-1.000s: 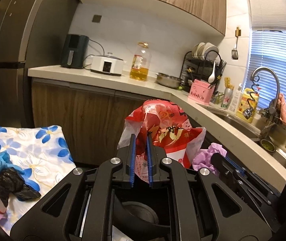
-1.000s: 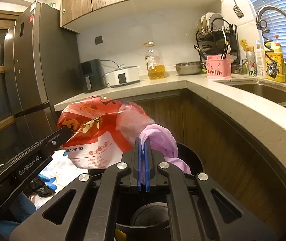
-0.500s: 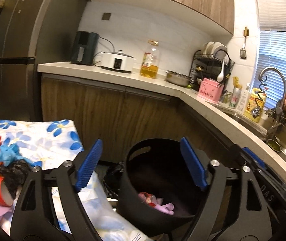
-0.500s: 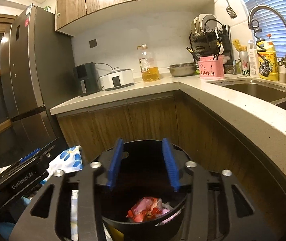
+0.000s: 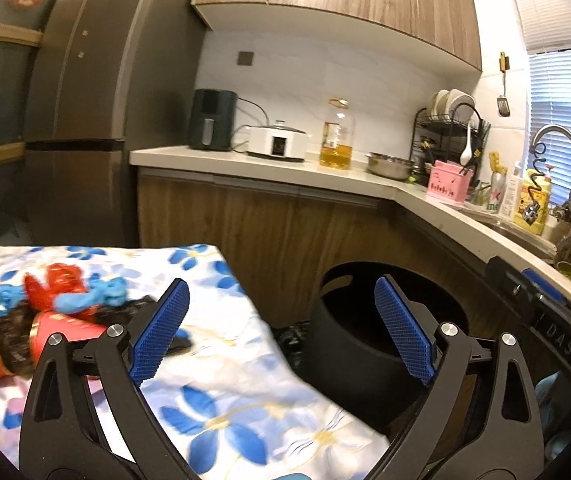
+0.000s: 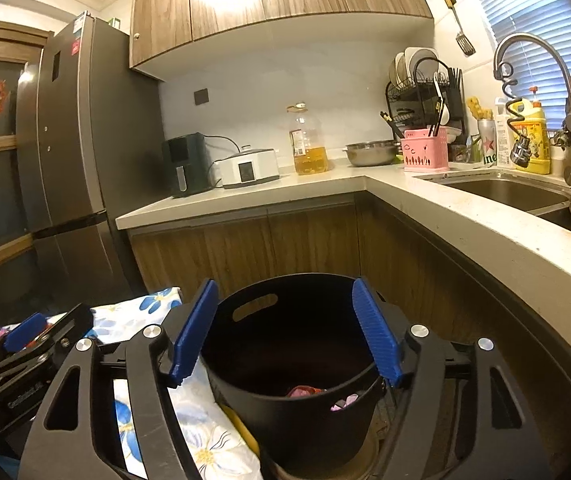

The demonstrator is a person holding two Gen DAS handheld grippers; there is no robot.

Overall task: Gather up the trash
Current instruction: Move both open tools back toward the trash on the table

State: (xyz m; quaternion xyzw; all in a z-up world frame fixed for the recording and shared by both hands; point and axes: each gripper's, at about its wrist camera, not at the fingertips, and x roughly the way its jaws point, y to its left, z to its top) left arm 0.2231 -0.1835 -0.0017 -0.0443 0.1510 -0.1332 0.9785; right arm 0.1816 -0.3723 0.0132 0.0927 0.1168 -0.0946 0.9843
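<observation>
My left gripper (image 5: 281,328) hangs spread and empty between the blue-flowered tablecloth (image 5: 221,396) and the round black plastic bin (image 6: 293,360); my right gripper (image 6: 285,332) gapes empty above that bin, where crumpled red and pink wrappers (image 6: 305,391) lie; red cups, blue and black scraps (image 5: 45,320) sit on the cloth.

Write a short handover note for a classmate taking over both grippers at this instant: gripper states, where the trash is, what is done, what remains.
Left gripper: open, empty, over the edge of the floral blue-and-white tablecloth.
Right gripper: open, empty, above the round black plastic bin.
Done: red and pink wrappers lie in the bin.
Left: red paper cups, crumpled blue scrap and black crumpled bag sit on the cloth; bin them.
</observation>
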